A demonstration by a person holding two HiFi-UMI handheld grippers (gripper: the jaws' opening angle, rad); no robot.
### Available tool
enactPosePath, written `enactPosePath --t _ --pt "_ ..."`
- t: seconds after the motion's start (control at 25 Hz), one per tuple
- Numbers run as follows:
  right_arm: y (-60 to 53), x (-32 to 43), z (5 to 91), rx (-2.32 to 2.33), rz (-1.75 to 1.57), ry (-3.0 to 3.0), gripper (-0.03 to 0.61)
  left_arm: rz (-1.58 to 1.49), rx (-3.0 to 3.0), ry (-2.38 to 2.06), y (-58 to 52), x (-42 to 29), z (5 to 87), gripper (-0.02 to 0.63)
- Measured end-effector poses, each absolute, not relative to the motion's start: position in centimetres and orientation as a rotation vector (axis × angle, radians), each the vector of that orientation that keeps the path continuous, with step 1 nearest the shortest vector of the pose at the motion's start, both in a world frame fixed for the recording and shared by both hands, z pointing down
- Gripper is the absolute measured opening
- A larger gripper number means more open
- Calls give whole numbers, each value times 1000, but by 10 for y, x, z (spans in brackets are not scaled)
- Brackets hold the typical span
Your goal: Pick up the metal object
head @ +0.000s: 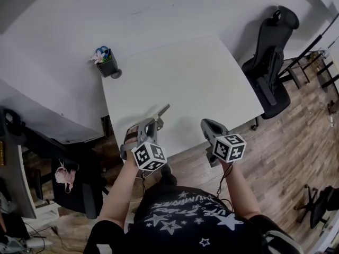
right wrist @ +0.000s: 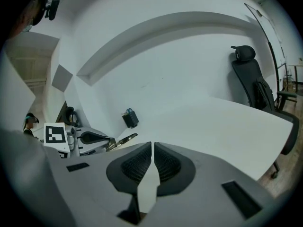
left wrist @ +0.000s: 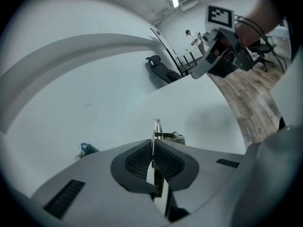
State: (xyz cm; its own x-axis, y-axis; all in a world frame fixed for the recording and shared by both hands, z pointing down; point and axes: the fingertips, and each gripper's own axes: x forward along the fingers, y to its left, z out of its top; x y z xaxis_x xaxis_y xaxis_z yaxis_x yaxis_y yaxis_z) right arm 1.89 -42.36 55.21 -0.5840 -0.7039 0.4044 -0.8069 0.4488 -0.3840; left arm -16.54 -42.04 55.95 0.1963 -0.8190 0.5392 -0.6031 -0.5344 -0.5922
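Observation:
The metal object (head: 163,110) is a thin flat piece. It sticks out forward from my left gripper (head: 155,123), which is shut on it above the near edge of the white table (head: 185,73). In the left gripper view the metal object (left wrist: 156,126) shows edge-on, pinched between the pads of the left gripper (left wrist: 153,144). My right gripper (head: 207,125) hovers to the right at the table's near edge, apart from the object. Its jaws (right wrist: 153,148) are shut with nothing between them. The right gripper view shows the left gripper (right wrist: 90,138) with the metal object (right wrist: 124,139) from the side.
A black pen holder (head: 108,65) with several items stands at the table's far left corner. A black office chair (head: 273,57) stands off the table's right side on the wooden floor (head: 296,142). A dark desk with clutter (head: 32,157) is at the left.

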Motion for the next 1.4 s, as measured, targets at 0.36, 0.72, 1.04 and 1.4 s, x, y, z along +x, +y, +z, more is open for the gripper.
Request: enactPosePath --t 0.36,0.72,1.04,1.4 --pt "-363 35 523 1279 700 -2572 49 -1109 -2397 1602 -362 -154 532 29" --pt "-298 57 512 1216 674 -2613 49 -1037 -2427 1736 -291 -134 515 29" --pt "-227 71 495 1143 611 -2646 49 -1001 -2425 1824 -206 -117 502 29" --pt "-173 86 500 1085 596 -2649 48 -994 -2431 1851 -150 -99 507 29"
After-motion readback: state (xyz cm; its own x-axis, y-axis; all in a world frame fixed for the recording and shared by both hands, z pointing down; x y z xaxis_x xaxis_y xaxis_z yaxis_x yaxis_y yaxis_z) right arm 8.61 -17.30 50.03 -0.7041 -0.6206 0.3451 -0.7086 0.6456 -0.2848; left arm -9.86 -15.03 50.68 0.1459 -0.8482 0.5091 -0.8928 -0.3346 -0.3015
